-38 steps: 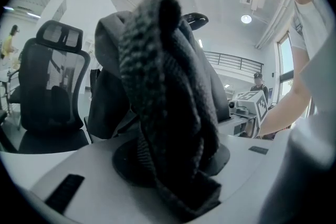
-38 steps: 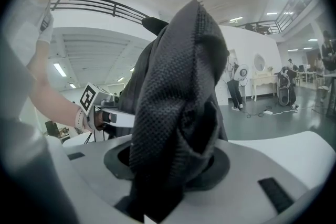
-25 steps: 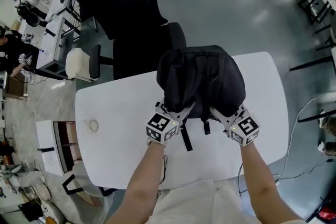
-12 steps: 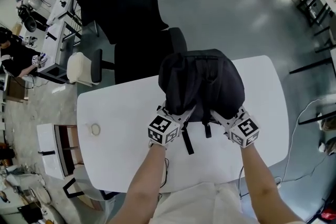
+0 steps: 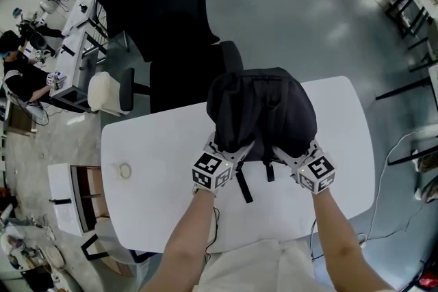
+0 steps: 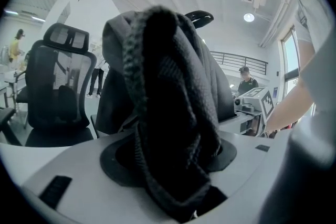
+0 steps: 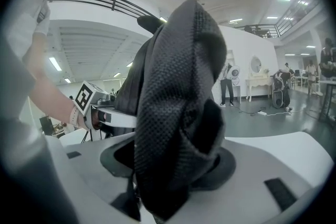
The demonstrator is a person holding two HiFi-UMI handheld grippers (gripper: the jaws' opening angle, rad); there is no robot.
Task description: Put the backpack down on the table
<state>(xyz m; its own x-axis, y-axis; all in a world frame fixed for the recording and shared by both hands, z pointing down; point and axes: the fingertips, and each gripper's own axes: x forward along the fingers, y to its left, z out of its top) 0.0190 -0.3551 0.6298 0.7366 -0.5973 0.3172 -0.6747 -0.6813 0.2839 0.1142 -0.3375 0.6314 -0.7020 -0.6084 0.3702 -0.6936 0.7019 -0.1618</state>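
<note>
A black backpack (image 5: 263, 106) stands on the far side of the white table (image 5: 150, 147), its straps hanging toward me. My left gripper (image 5: 236, 147) is at its lower left and my right gripper (image 5: 284, 150) at its lower right. In the left gripper view a bunched fold of backpack fabric (image 6: 168, 113) lies between the jaws of the left gripper (image 6: 168, 165), which are opening, with pad surface showing on both sides. In the right gripper view the backpack fabric (image 7: 173, 102) likewise lies loosely between the opening jaws of the right gripper (image 7: 168, 165).
A black office chair (image 5: 171, 10) stands behind the table, with a white seat (image 5: 108, 92) to its left. A small ring (image 5: 124, 169) lies on the table's left part. Desks with people line the far left, and cables run over the floor.
</note>
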